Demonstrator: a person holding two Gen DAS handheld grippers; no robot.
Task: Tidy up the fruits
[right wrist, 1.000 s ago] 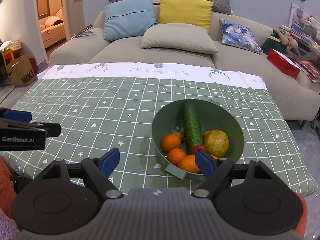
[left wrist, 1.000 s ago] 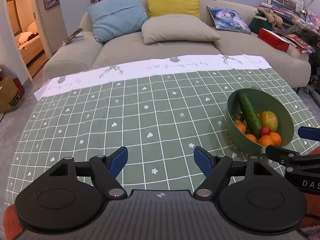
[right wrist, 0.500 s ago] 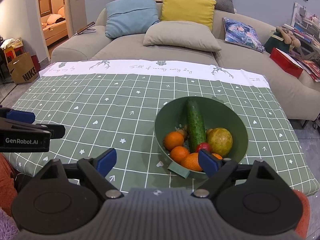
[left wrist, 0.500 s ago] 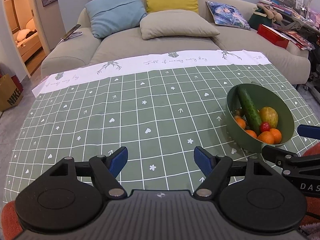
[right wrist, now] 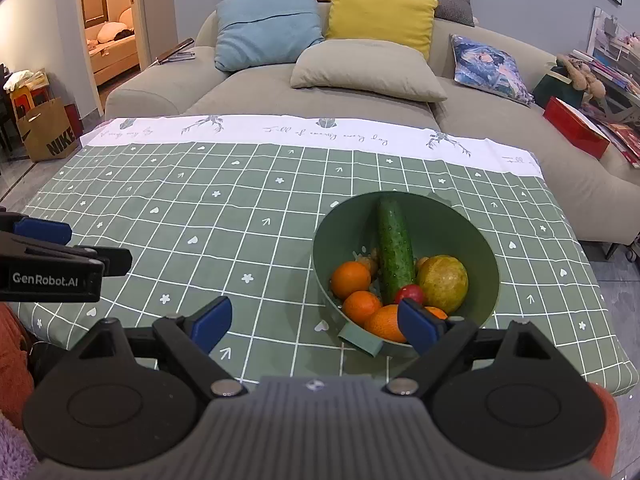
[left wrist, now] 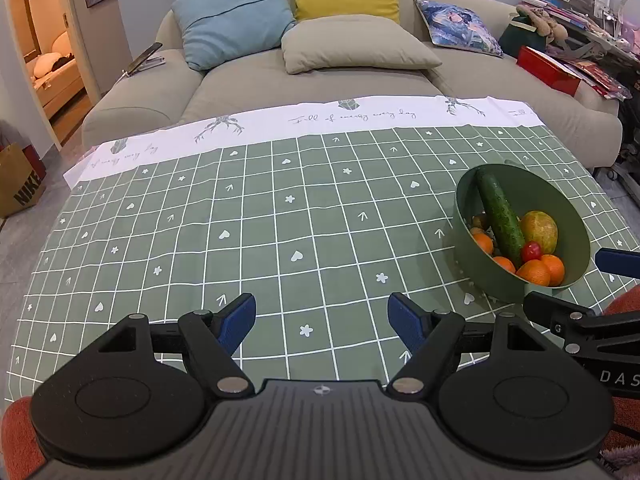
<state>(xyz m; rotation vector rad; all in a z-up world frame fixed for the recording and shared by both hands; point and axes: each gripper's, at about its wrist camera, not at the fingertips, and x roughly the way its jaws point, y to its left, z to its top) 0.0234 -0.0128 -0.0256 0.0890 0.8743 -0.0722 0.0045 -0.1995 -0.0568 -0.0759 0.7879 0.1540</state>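
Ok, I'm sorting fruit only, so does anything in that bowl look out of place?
Yes: a long dark green cucumber lies propped against the far wall of the round green bowl, across the oranges. It is a vegetable among fruit. Nothing looks spilled or damaged.

Even, soft indoor light; sharp focus; fisheye bending at edges

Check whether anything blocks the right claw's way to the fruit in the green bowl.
Nothing visible does. The right claw is open just short of the green bowl, with only bare tablecloth between. Inside the bowl, the cucumber lies across the middle, over some of the oranges.
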